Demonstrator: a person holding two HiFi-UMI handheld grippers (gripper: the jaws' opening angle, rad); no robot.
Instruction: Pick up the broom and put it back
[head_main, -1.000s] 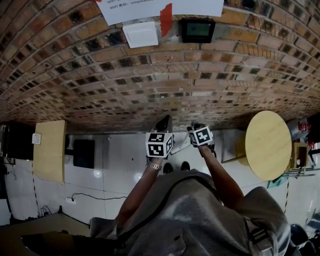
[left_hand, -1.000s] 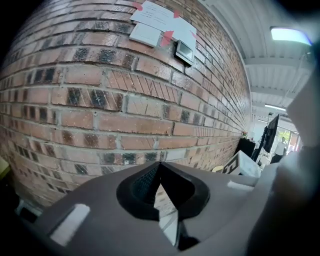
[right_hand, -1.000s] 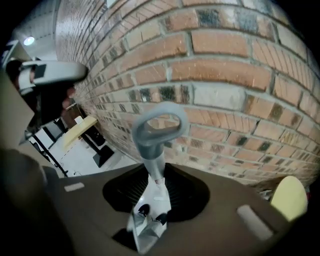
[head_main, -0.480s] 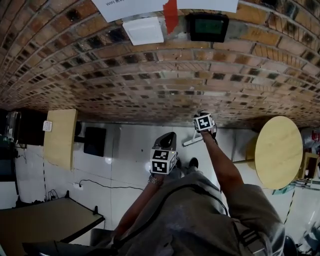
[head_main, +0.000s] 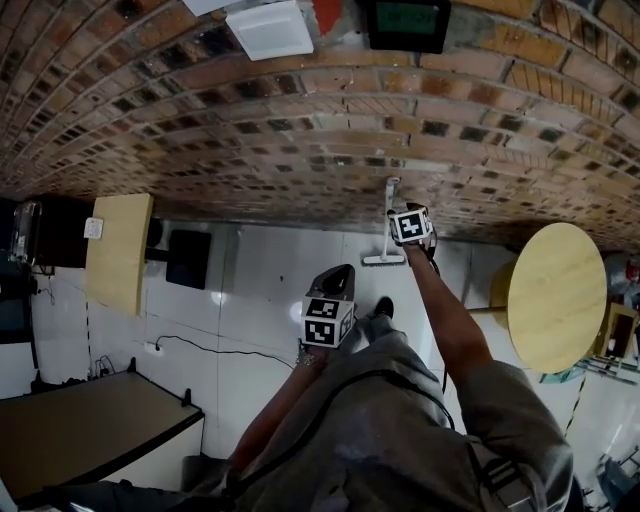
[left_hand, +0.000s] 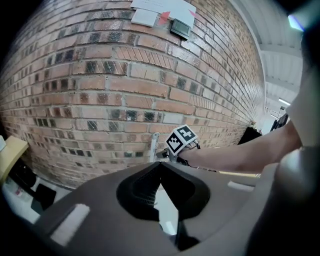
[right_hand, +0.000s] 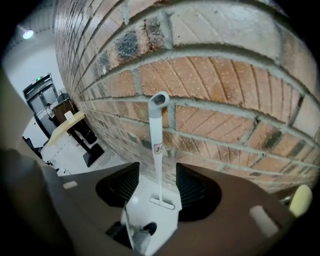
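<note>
A white broom (right_hand: 159, 145) stands upright against the brick wall, its narrow head (right_hand: 161, 203) on the white floor. My right gripper (right_hand: 157, 182) is around the handle with its jaws opening; the pads stand apart from the handle on both sides. In the head view the broom (head_main: 389, 205) rises above the right gripper's marker cube (head_main: 410, 225) at the foot of the wall. My left gripper (head_main: 338, 275) hangs lower and to the left, away from the broom, shut with nothing in it (left_hand: 160, 166). The left gripper view shows the broom (left_hand: 154, 147) beside the right gripper's cube (left_hand: 181, 140).
A round wooden table (head_main: 555, 290) stands right of the broom. A yellow rectangular table (head_main: 118, 265) and a black stand (head_main: 188, 258) are at the left. A cable (head_main: 220, 345) runs over the floor. A dark table (head_main: 90, 430) fills the lower left corner.
The right gripper has gone to the wall and down with the broom, which now stands upright against the bricks. The left gripper has dropped lower and away from the broom.
</note>
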